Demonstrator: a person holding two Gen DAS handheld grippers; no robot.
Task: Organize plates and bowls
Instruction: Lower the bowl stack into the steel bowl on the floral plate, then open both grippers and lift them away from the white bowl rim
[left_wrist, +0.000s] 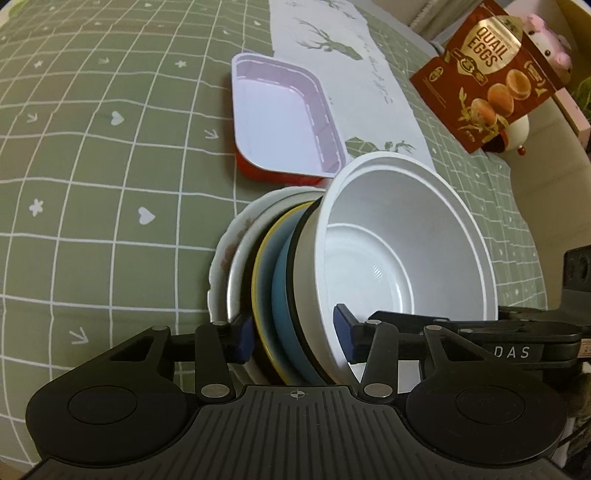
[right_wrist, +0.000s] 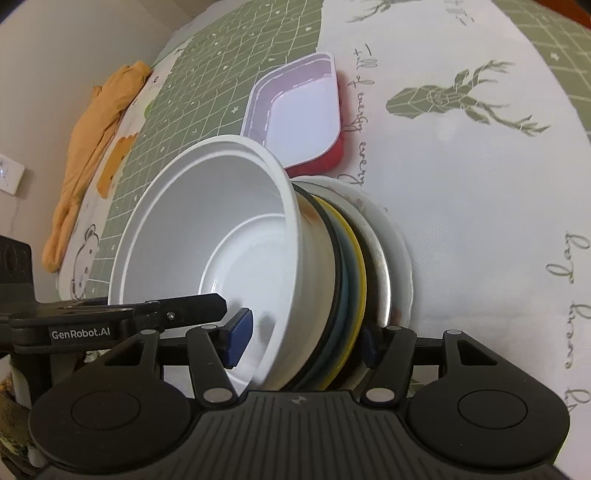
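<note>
Mid-carry or mid-placement of a nested stack, judging by both tools clamped across it and the stack tipped on edge. Left gripper (left_wrist: 293, 334) spread wide, blue pads (left_wrist: 243, 338) straddling the whole stack: one pad against the outer plate side, the other inside the white bowl (left_wrist: 399, 251); looks pinched on the stack, though actual pad contact partly hidden by rims. Right gripper (right_wrist: 301, 341) same story from the opposite side: one pad (right_wrist: 238, 341) inside the bowl (right_wrist: 221, 236), the other tucked behind the plates, wide spread, apparently gripping. Stack order from bowl outward: white bowl, black-rimmed dish (left_wrist: 295, 280), blue plate (left_wrist: 280, 291), yellow-rimmed plate (left_wrist: 260, 280), metal plate (left_wrist: 236, 284), scalloped white plate (left_wrist: 221, 258) at the bottom. Whole stack tilted, bowl mouth facing sideways; cannot tell if the lower edge touches the cloth. Beyond it: pink tray (left_wrist: 280, 114) nested on a red tray (left_wrist: 258, 171), near the stack, on the green checked cloth (left_wrist: 92, 147) beside a white deer-print runner (left_wrist: 369, 74). Quail-egg packet (left_wrist: 491, 74) further back. Next move likely calls for levelling the stack and lowering both grippers together before releasing; risk: uneven release lets the bowl slide off the plates.
</note>
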